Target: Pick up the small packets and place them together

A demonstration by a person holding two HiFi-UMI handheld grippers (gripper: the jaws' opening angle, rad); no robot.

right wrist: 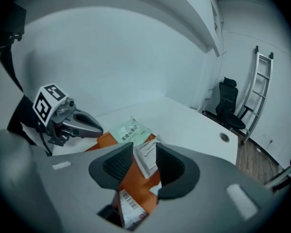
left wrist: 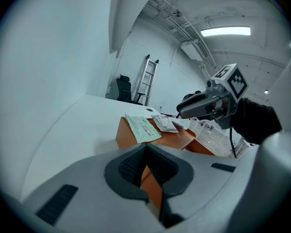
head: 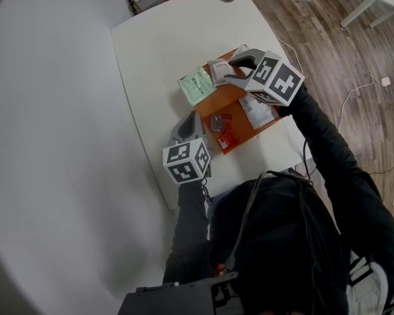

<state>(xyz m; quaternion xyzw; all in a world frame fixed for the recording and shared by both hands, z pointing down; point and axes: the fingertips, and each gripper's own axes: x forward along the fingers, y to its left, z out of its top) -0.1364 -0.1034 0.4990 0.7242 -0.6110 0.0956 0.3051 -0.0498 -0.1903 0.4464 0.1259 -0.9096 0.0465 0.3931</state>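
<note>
**Layout.** The packets lie on an orange board (head: 231,96) set toward the right edge of the white table (head: 164,38).
- A green packet (head: 197,85) overhangs the board's far left corner.
- A white packet (right wrist: 146,163) lies just beside it at the far edge.
- A red packet (head: 226,136) lies at the near left corner.
- A white labelled packet (head: 257,110) lies along the right edge, well apart from the far group.

**Grippers.**
- The right gripper (head: 228,71) hangs over the board's far edge. Its jaws stand apart with the white packet between them. The pads do not appear to press on it, so the packet reads as resting on the board.
- The left gripper (left wrist: 145,152) hovers at the near left corner. Its jaws are together at the tips with nothing between them.

**Handling.** The packets are judged light, thin and flexible, with a slick film surface.
- Lying flat, they offer little to pinch, so each should be taken by an edge or corner, preferably one that is raised or overhangs the board.
- Closure should be firm, because the film may slide out of the pads.
- The red and labelled packets are not yet with the far group.
</note>
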